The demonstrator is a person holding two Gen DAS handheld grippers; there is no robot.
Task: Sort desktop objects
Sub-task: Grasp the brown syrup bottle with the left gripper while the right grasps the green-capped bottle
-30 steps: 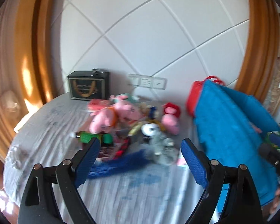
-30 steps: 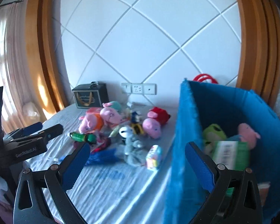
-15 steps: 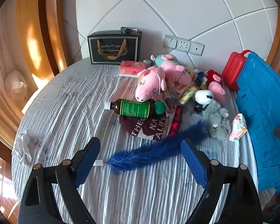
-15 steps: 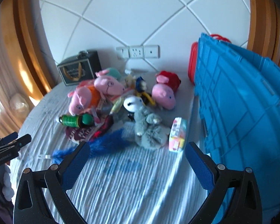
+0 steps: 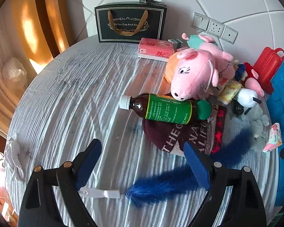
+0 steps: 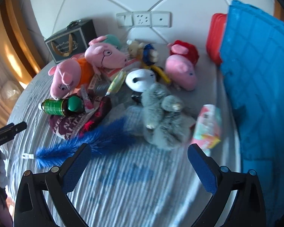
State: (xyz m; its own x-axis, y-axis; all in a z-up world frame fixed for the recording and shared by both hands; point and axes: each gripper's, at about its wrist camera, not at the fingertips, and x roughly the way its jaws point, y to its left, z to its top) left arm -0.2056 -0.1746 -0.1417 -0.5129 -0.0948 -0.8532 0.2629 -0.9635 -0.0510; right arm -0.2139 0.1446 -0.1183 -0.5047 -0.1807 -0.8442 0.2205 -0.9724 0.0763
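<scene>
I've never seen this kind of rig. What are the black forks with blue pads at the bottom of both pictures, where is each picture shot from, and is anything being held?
Each fork is a hand-held claw; a person carries one in each hand, with a fisheye camera looking along its fingers. One picture comes from the left claw, the other from the right claw. Both are open and hold nothing. On the striped cloth lie a green-labelled bottle, pink pig toys, a grey plush, a blue feathery wand and a dark knit cap. A blue bin stands at the right.

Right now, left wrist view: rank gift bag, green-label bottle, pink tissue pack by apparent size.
1. gift bag, though it sits farthest away.
2. green-label bottle.
3. pink tissue pack, but it lies farther back than the bottle, so ranks 2 and 3 are unsure.
</scene>
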